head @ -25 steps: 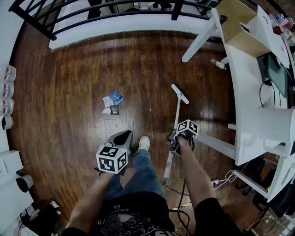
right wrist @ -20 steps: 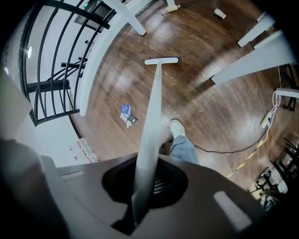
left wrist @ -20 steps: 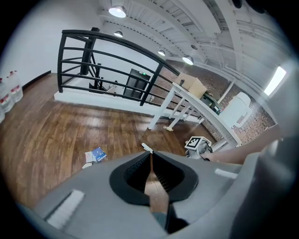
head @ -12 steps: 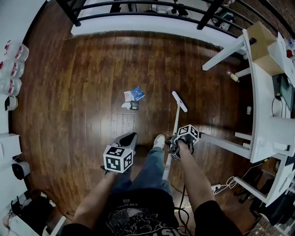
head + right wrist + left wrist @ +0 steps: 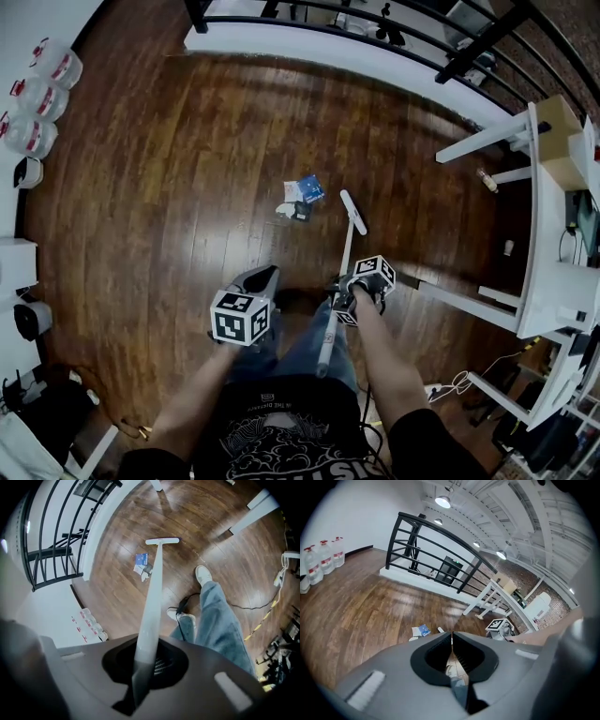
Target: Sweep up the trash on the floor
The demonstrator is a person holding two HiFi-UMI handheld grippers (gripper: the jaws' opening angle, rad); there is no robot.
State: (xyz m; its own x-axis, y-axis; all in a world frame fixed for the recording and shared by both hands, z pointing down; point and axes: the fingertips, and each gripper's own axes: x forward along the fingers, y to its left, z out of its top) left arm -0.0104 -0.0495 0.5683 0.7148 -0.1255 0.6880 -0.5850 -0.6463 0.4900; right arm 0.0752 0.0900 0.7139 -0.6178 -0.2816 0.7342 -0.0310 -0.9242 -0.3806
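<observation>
1. Nearest of all, the person's jeans-clad leg is standing on the dark wooden floor, between the two grippers.
2. The left gripper is hanging low at the left of the leg. Its jaws are pressing together with only a hairline slit between them, and they are carrying nothing.
3. The right gripper is clamping its jaws on the white broom handle. The handle's long axis is running from near to far, sloping down and away from the jaws to the floor.
4. At the far end of the handle, the broom head is sitting crosswise on the boards.
5. The trash, a blue packet with white scraps and a small dark piece, is lying in a loose cluster just left of the broom head, apart from it with a strip of bare floor between. It is lying far of both grippers.
6. Judging by this layout, the sweep is not yet reaching the trash. The coming move is turning on that sideways offset: the head probably needs to travel left, or get beyond the cluster, before it can drag the pieces. The right gripper is the one placed to do this, since it is holding the broom, while the empty left one is free.
</observation>
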